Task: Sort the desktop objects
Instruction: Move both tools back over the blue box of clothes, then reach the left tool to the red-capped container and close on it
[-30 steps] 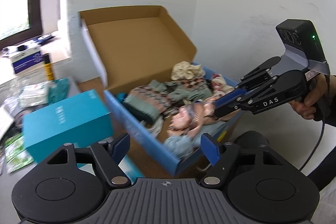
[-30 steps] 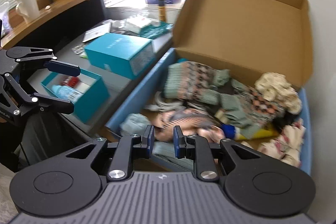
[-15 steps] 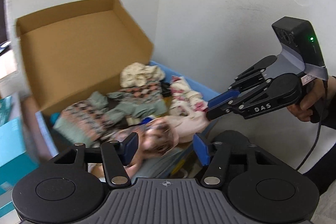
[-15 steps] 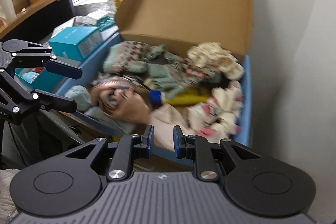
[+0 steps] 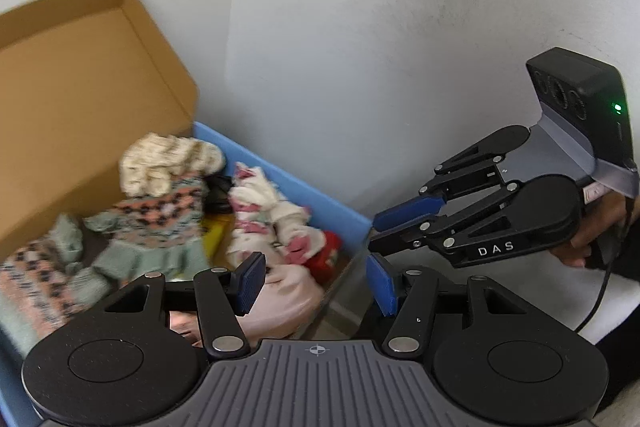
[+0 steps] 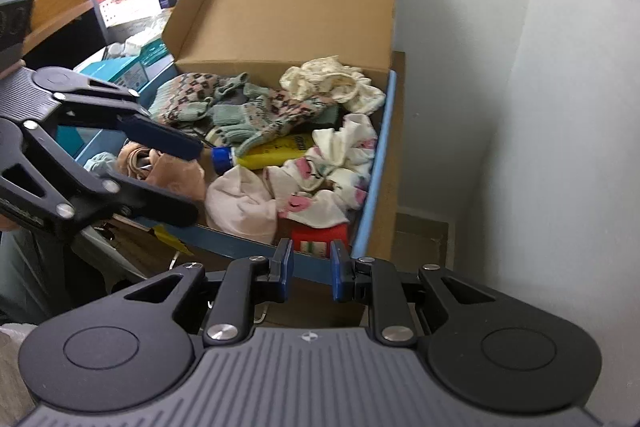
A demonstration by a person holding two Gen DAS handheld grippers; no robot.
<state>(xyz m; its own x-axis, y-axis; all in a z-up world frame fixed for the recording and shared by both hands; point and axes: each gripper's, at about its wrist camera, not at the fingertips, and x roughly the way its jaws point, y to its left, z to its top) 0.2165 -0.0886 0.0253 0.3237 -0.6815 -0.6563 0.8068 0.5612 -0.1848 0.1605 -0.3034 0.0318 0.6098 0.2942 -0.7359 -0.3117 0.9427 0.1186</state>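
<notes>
In the right wrist view the blue-walled cardboard box [image 6: 372,183] of knitted clothes fills the centre; the right gripper [image 6: 310,269], narrowly parted and empty, sits just below its near wall, while the left gripper [image 6: 188,179], wide open and empty, hangs over the box's left side, nearer the pale pink cloth bundle [image 6: 240,203].

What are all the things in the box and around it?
Box: one, blue walls, brown cardboard lid standing open, by the white wall.
Knitted gloves: several, green-pink pattern, back of box.
Cream frilly cloth: one, back right.
White-pink socks: a heap, right side.
Yellow bottle: one, blue cap, lying in the middle.
Pale pink cloth: one, front.
Red packet: one, front right corner.
Teal box: one, on the desk to the left.
Left gripper: fingers open, empty.
Right gripper: fingers slightly apart, empty.
</notes>
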